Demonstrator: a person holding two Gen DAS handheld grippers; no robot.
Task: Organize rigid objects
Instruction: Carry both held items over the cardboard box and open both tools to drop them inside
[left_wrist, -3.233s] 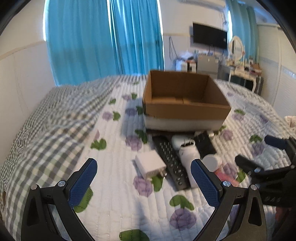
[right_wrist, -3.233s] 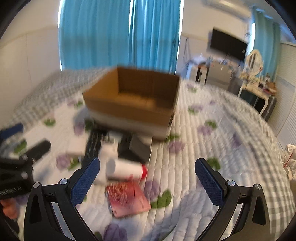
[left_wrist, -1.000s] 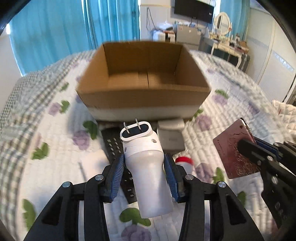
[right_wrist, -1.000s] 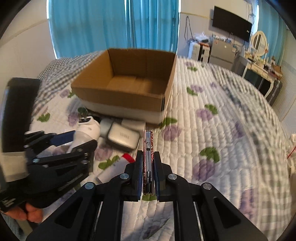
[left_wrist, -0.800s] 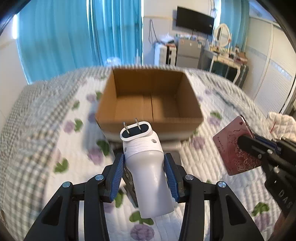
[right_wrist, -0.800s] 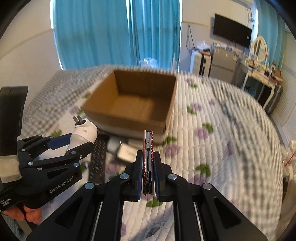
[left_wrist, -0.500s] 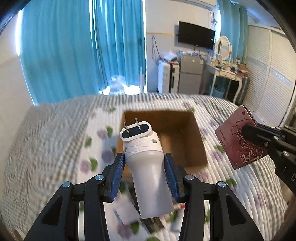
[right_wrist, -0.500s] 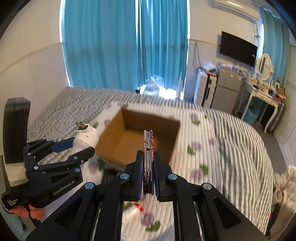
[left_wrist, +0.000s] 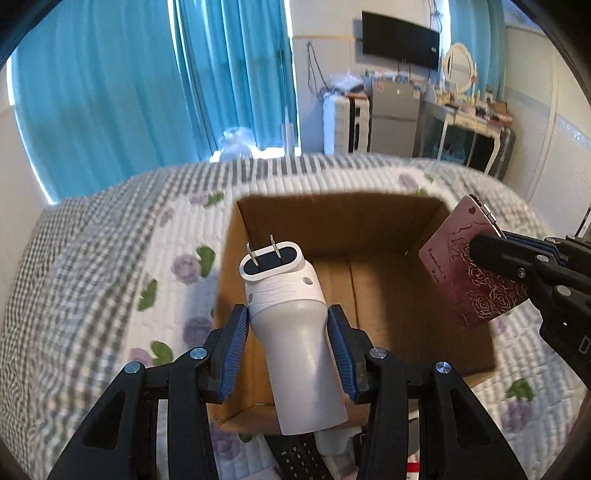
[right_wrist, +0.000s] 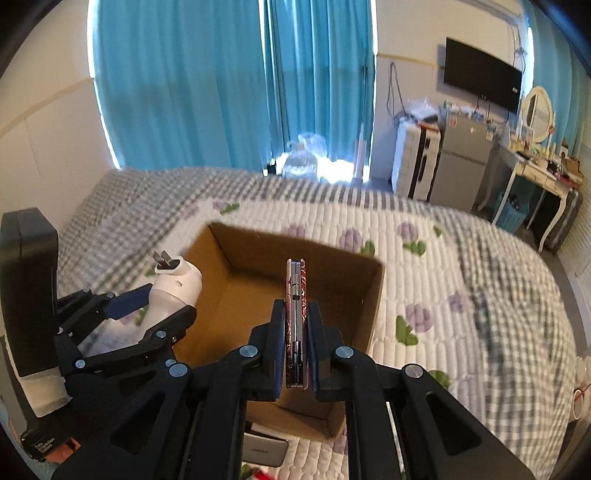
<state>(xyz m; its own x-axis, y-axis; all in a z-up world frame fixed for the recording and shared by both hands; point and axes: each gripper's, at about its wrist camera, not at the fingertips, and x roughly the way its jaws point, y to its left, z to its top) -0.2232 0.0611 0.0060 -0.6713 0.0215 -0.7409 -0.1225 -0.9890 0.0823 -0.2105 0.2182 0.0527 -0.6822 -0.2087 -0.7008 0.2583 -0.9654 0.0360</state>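
Observation:
My left gripper (left_wrist: 288, 332) is shut on a white plug-in device (left_wrist: 291, 332) with two metal prongs pointing up; it hangs over the near left part of the open cardboard box (left_wrist: 332, 214). My right gripper (right_wrist: 295, 332) is shut on a thin dark-red case with a rose pattern (right_wrist: 295, 295), held edge-on above the box (right_wrist: 373, 295). The case (left_wrist: 469, 266) also shows in the left wrist view, over the box's right side. The plug-in device (right_wrist: 173, 291) shows at the box's left wall in the right wrist view. The box floor looks bare.
The box sits on a quilted bed (left_wrist: 110, 266) with purple flowers. A black remote (left_wrist: 299, 458) and a grey flat case (right_wrist: 266, 448) lie on the bed just in front of the box. Blue curtains, a fridge and a dressing table stand beyond the bed.
Both grippers have come down and forward toward the box with their objects still held; the box now looms larger and sits directly beneath them.

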